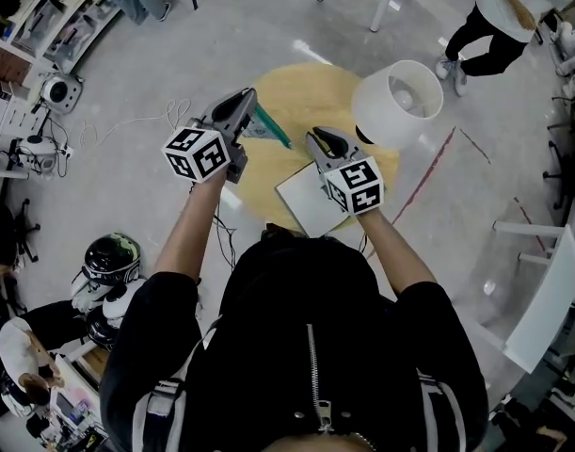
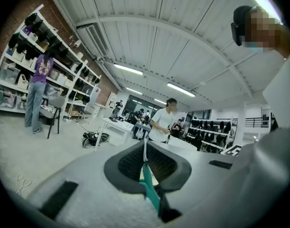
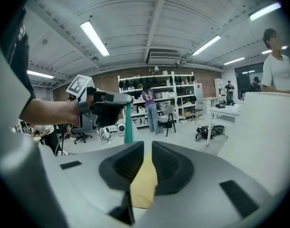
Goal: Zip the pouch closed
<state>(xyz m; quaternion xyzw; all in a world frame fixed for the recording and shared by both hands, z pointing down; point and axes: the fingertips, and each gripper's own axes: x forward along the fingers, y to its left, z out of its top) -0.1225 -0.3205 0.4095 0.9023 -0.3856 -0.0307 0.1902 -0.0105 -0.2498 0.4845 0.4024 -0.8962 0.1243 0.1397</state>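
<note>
Head view steeply down onto table (image 1: 296,88), left gripper view level along its jaws across the room, right gripper view facing shelves (image 3: 156,90), sharing left gripper (image 1: 250,100) and pouch (image 1: 268,125) with head view.

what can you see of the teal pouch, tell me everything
The teal pouch is thin, flat and soft-looking, like fabric. The shut left tongs pinch one edge and hold it over the round yellow table, where it hangs as a narrow strip. A thin white piece shows at the grip. Whether its zip is open cannot be told.
</note>
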